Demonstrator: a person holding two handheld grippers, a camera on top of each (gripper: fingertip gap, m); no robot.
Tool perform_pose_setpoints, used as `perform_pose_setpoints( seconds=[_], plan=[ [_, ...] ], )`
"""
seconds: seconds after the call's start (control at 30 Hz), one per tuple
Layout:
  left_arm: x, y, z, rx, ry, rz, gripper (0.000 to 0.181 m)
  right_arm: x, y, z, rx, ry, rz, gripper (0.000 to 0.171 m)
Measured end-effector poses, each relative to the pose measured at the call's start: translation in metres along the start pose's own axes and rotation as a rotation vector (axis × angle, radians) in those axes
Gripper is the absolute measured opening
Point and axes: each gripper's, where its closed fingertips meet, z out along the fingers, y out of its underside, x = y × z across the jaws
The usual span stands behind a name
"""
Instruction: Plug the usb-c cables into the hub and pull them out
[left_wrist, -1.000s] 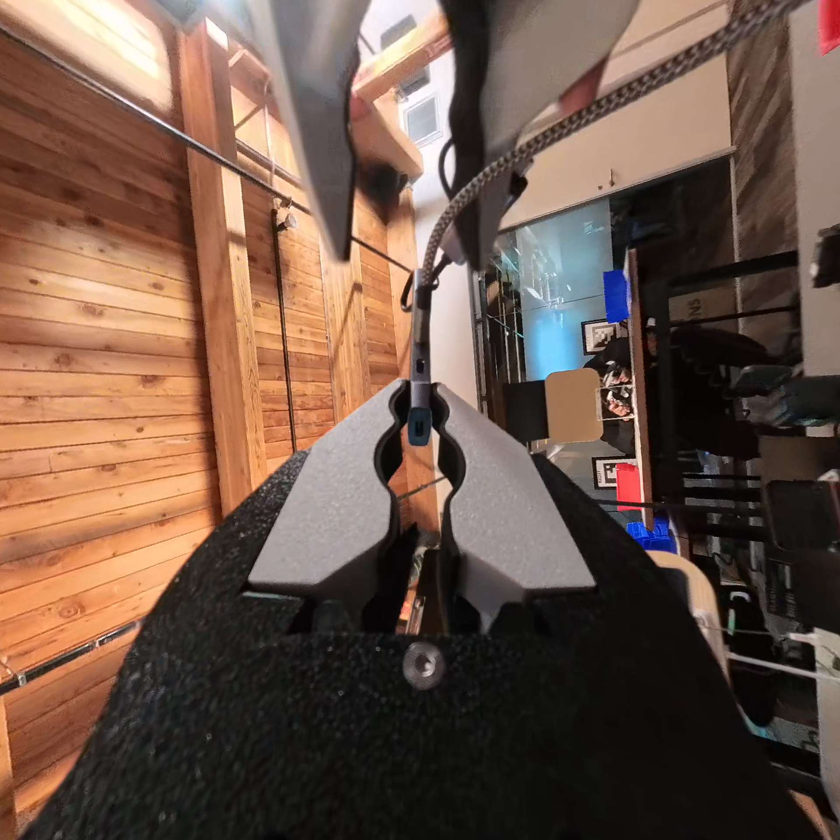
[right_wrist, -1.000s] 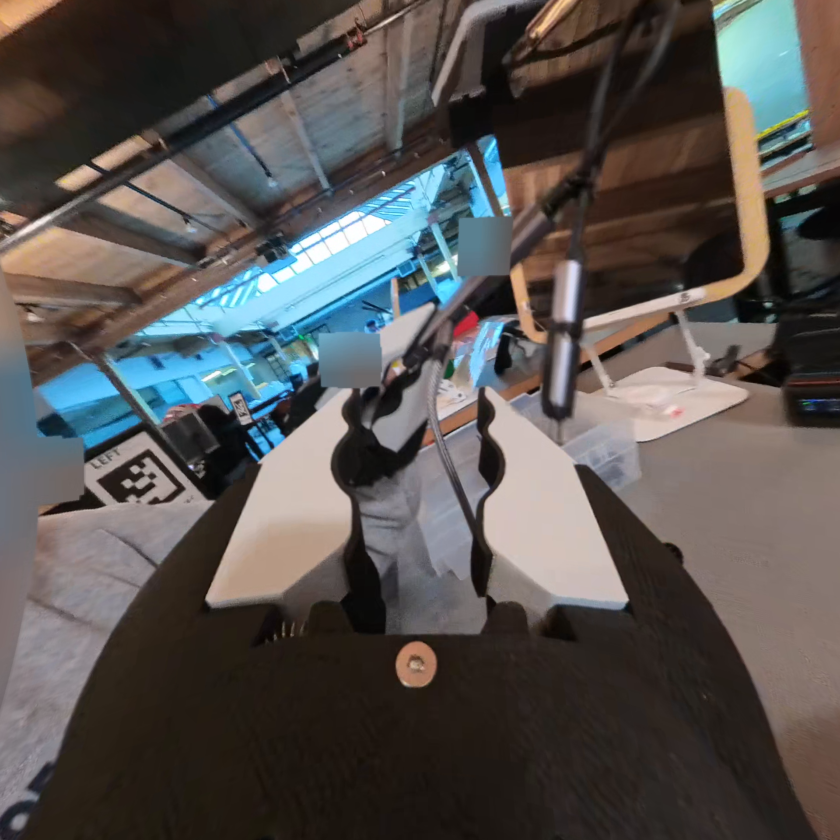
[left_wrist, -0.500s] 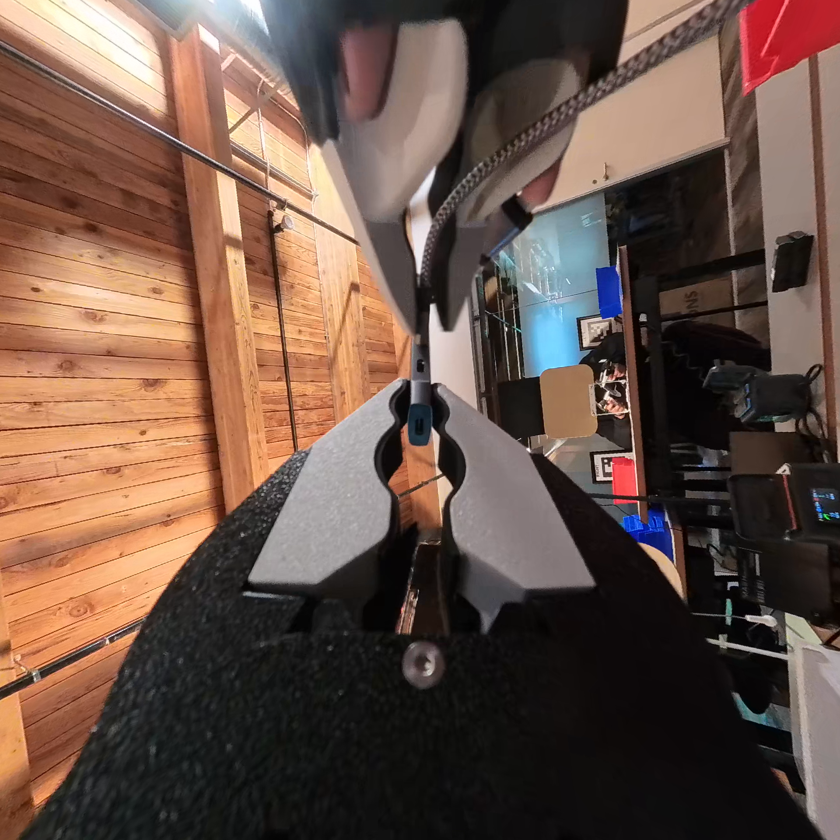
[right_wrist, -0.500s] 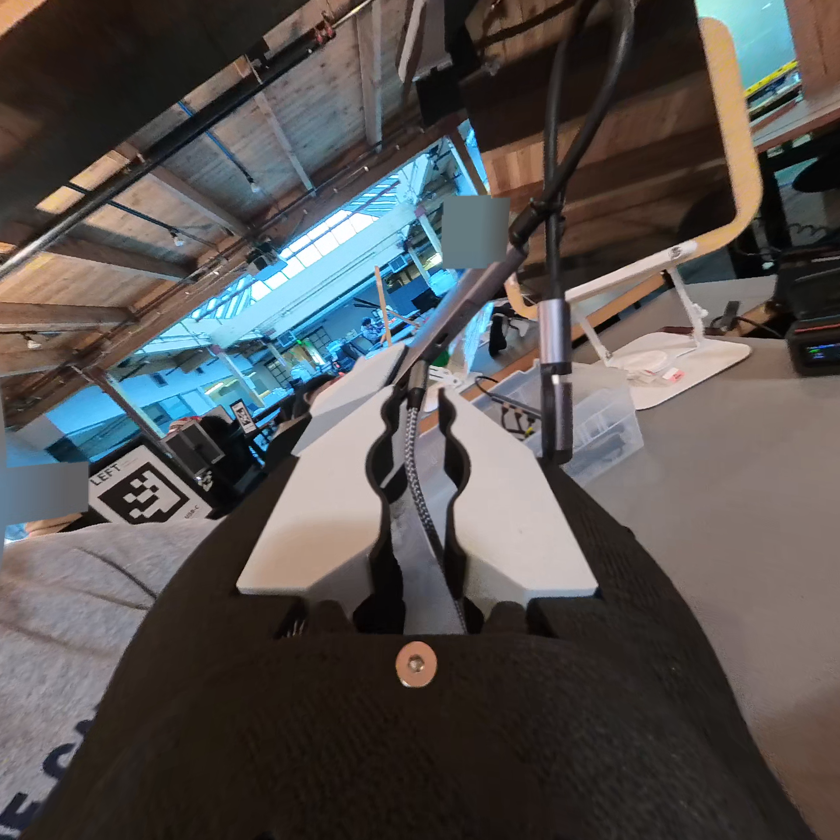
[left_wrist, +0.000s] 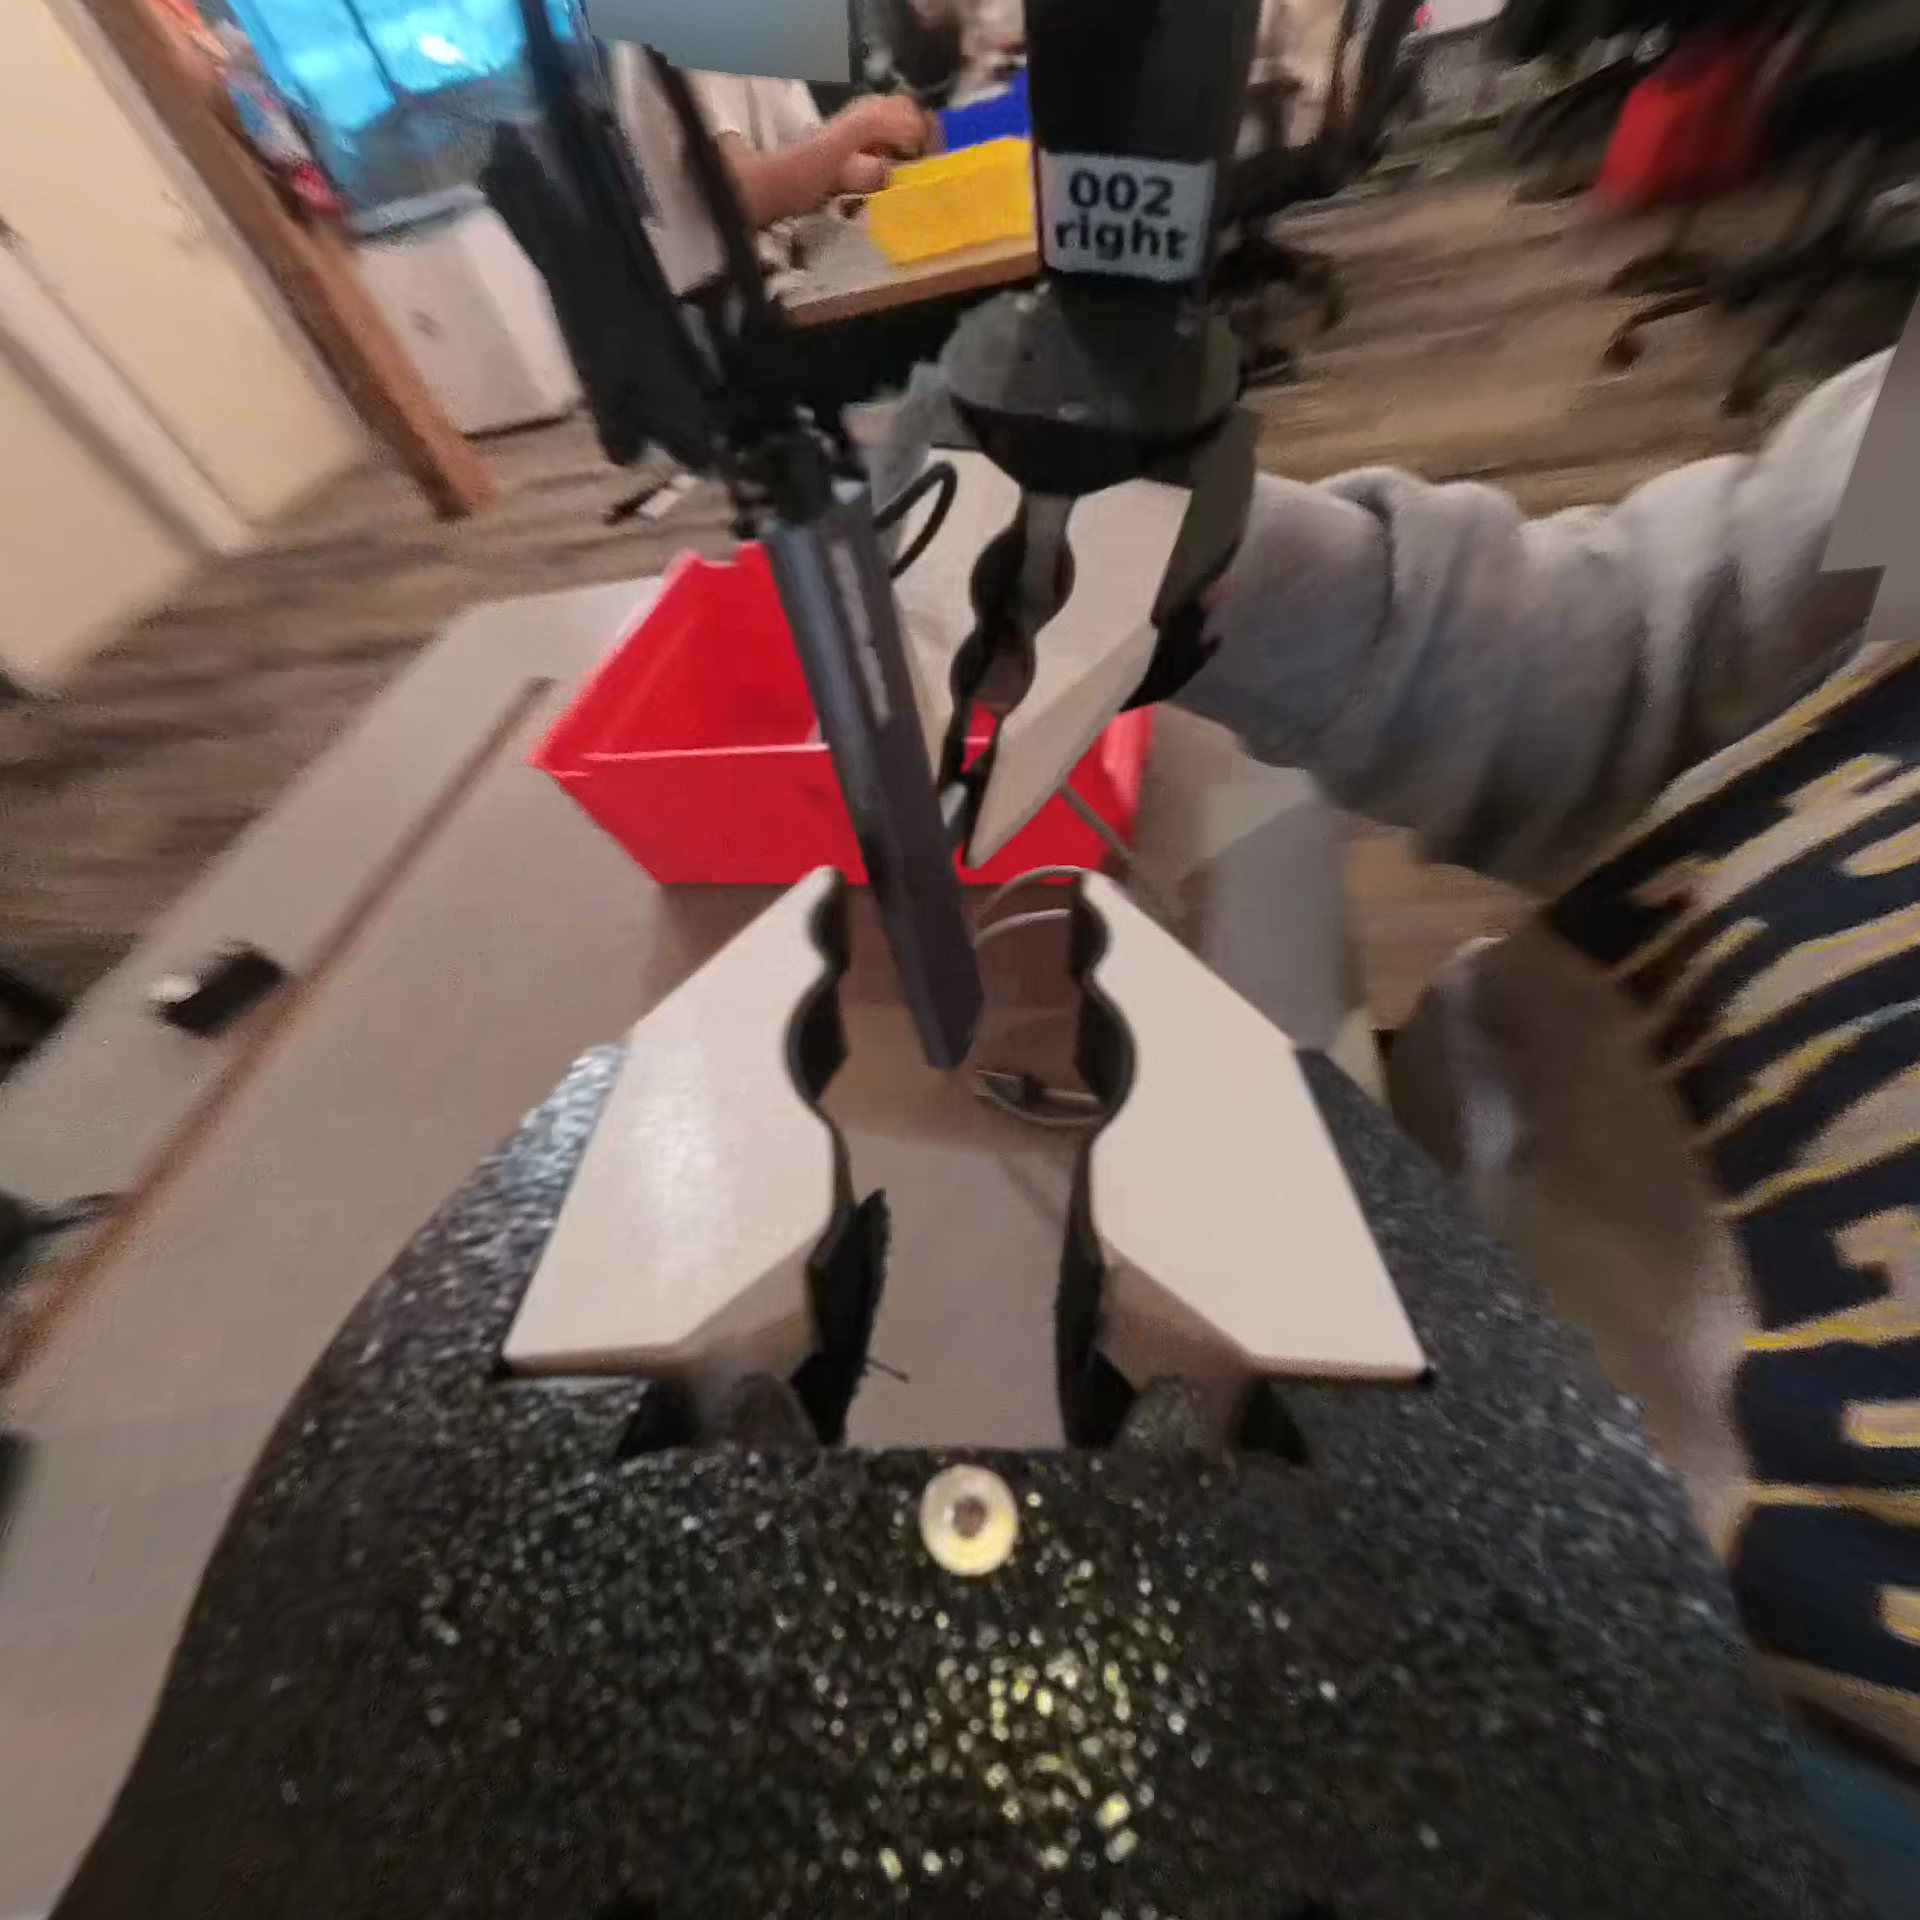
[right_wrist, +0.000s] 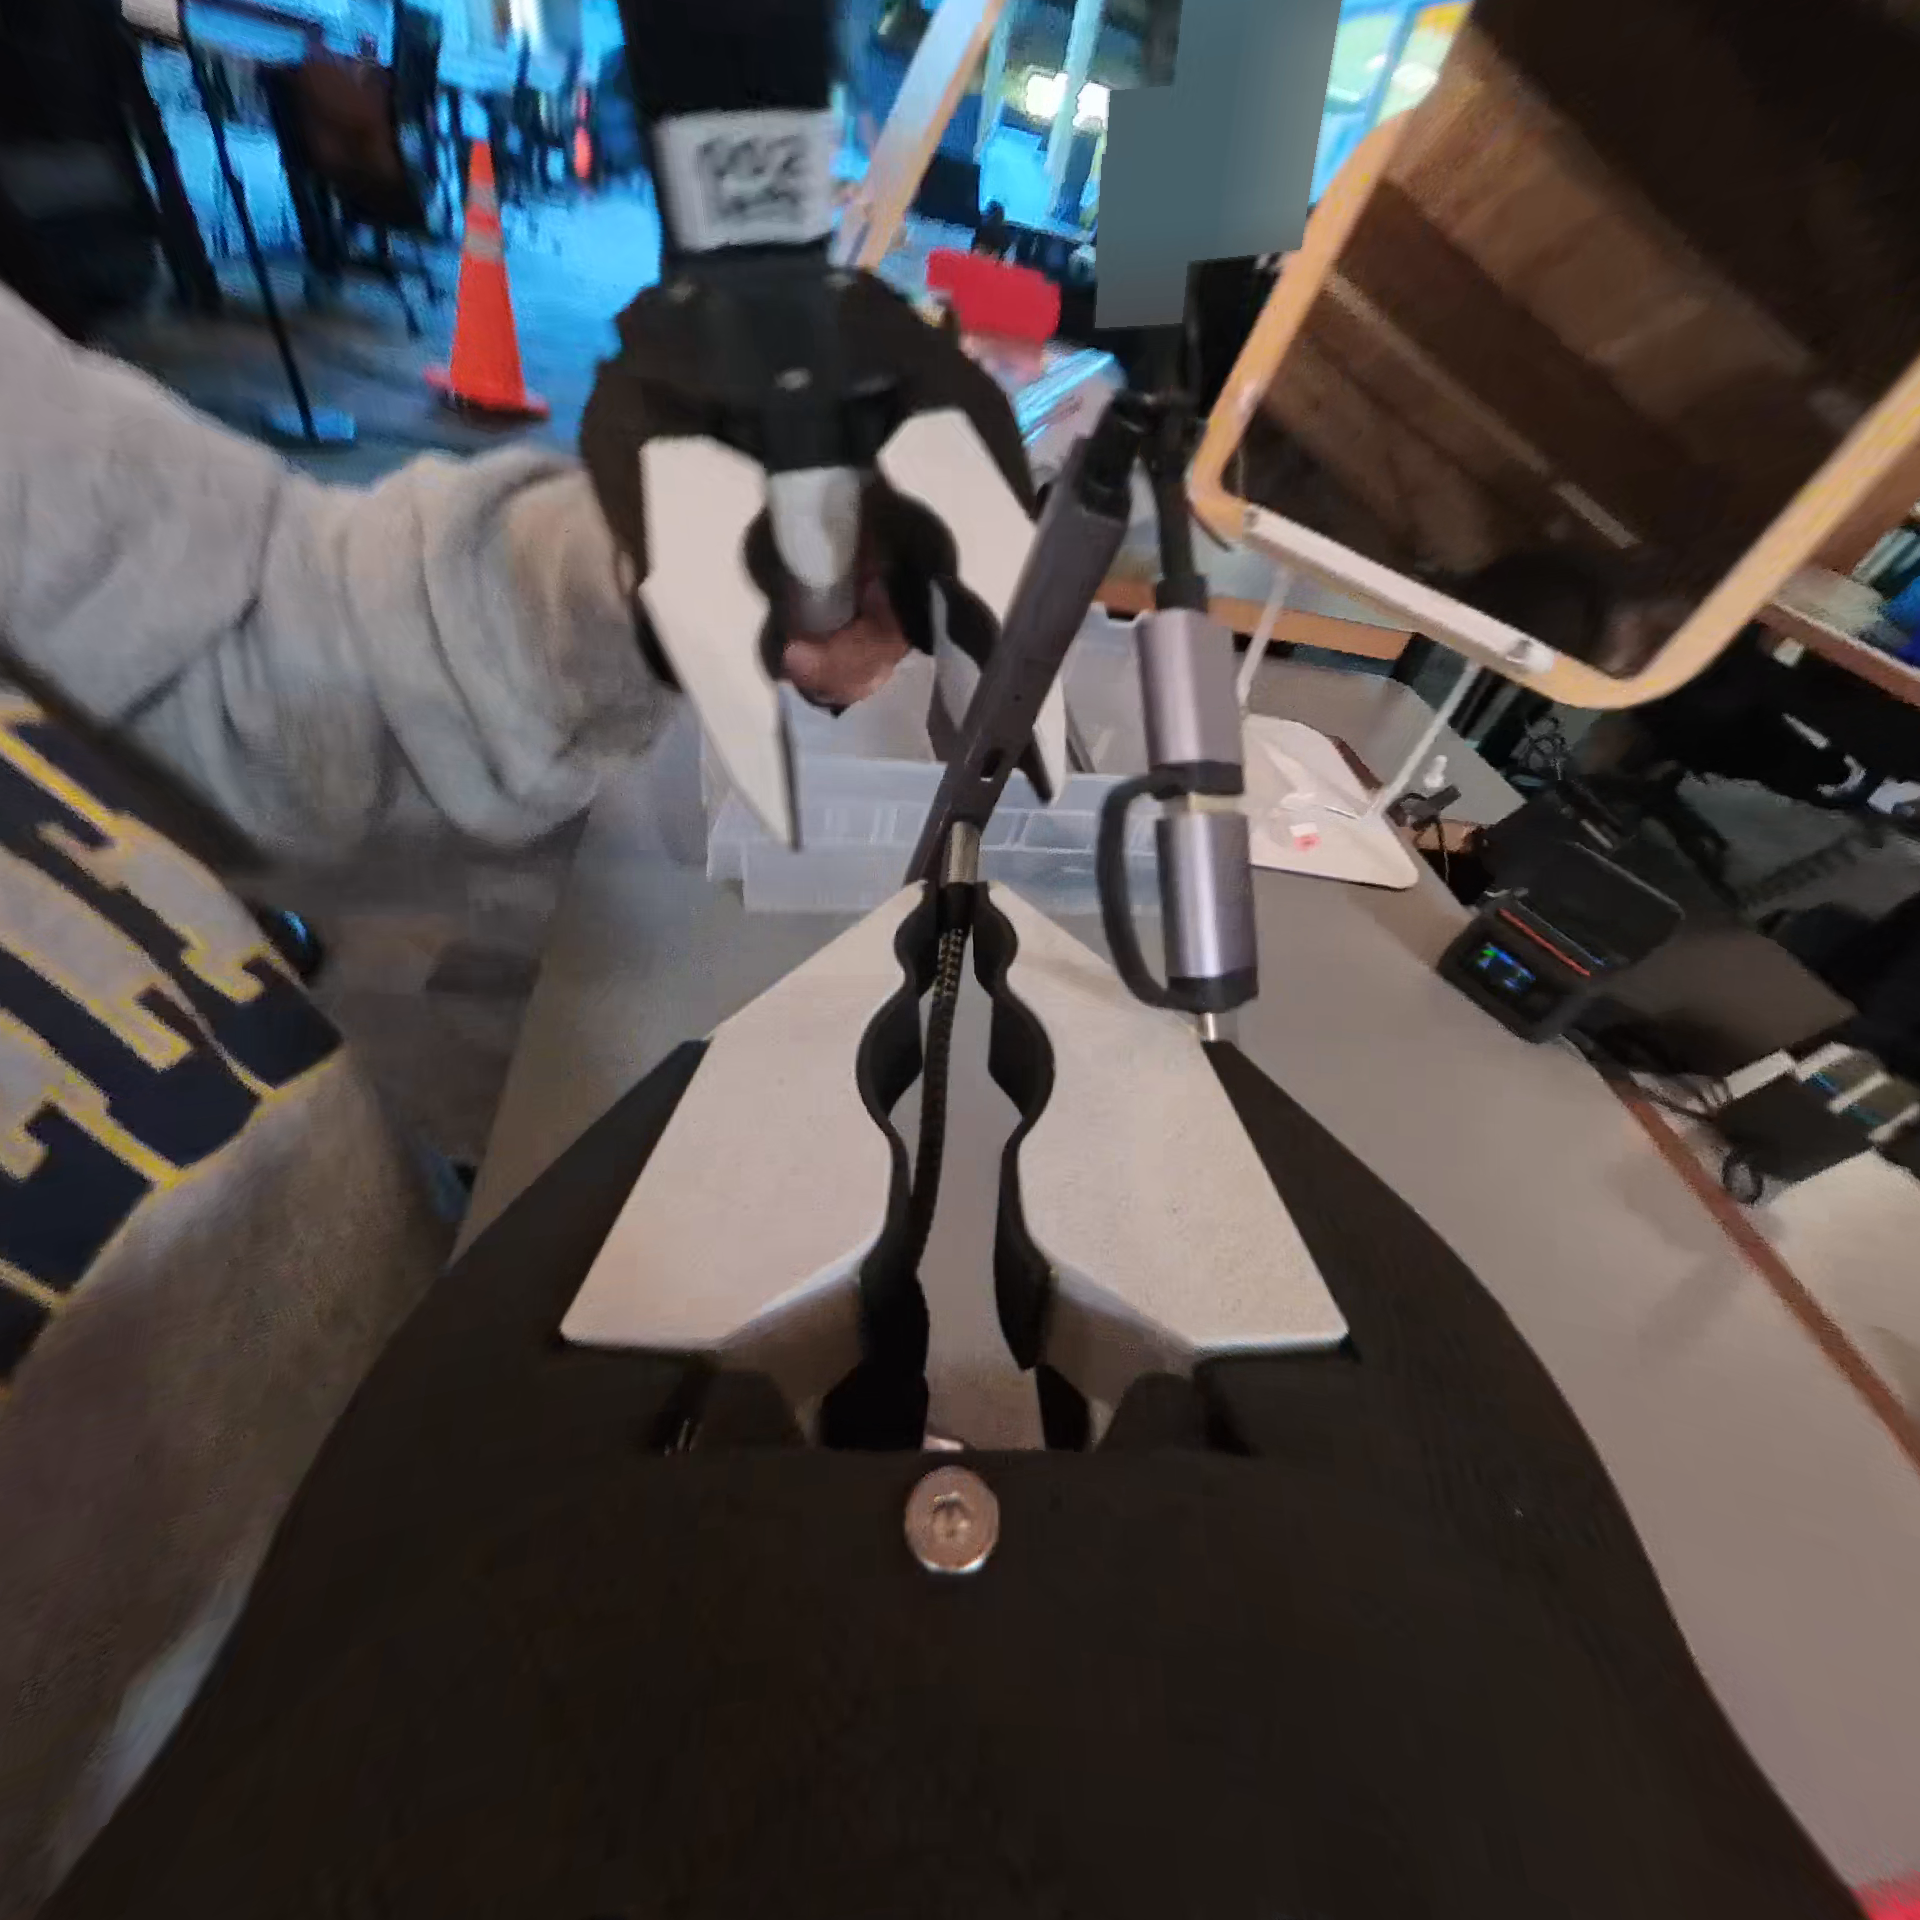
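The slim dark hub hangs tilted from black cables at its upper end. Its lower end sits between the fingertips of my left gripper, which is open and does not touch it. My right gripper is shut on a braided usb-c cable, just behind its silver plug, which meets the hub's lower end. The left gripper faces it, open around the hub. The right gripper shows beyond the hub in the left wrist view. A second cable with grey connectors dangles to the right.
A red bin stands on the table behind the hub. A clear plastic box, a white stand with a wood-rimmed panel and a black device with a screen stand on the grey table. Grey sleeves are close by. Left and right tips are no more than a few centimetres apart.
My left gripper has let go of the hub and opened. My right gripper has shut on the braided cable. Both views have swung down from wall and ceiling to the table.
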Motion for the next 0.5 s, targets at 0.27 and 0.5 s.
perform_pose_setpoints(
  seconds=[0.27,0.5],
  plan=[
    [0.005,0.010,-0.003,0.029,0.072,-0.104,0.007,-0.012,0.003,0.013,-0.032,-0.017,-0.093,0.005],
    [-0.006,0.016,-0.045,0.079,-0.056,-0.151,0.006,0.000,0.008,-0.021,-0.048,0.029,-0.104,0.004]
  ],
)
